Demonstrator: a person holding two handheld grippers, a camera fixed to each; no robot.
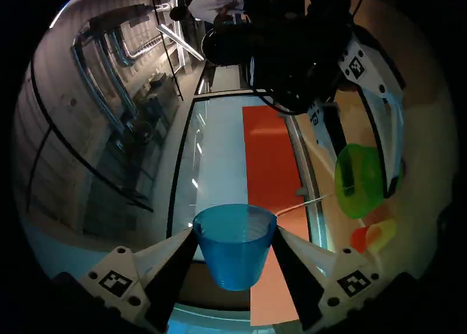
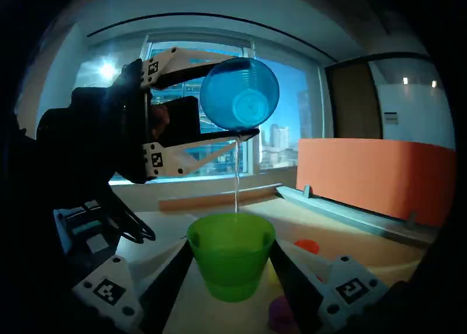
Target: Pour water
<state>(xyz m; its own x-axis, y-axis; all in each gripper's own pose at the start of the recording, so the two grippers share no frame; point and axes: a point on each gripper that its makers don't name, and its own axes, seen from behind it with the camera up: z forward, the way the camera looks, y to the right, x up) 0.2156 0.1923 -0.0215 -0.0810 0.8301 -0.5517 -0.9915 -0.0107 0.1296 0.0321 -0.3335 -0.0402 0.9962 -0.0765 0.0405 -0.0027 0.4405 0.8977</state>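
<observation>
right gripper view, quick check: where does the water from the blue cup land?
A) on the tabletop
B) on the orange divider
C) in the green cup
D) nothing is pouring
C: a thin stream of water drops from the rim of the tipped blue cup in the left tongs straight into the green cup held by the right tongs.

A blue cup (image 2: 239, 94), a green cup (image 2: 231, 255), an orange partition (image 2: 373, 176), black-and-white markers (image 2: 108, 291).
</observation>
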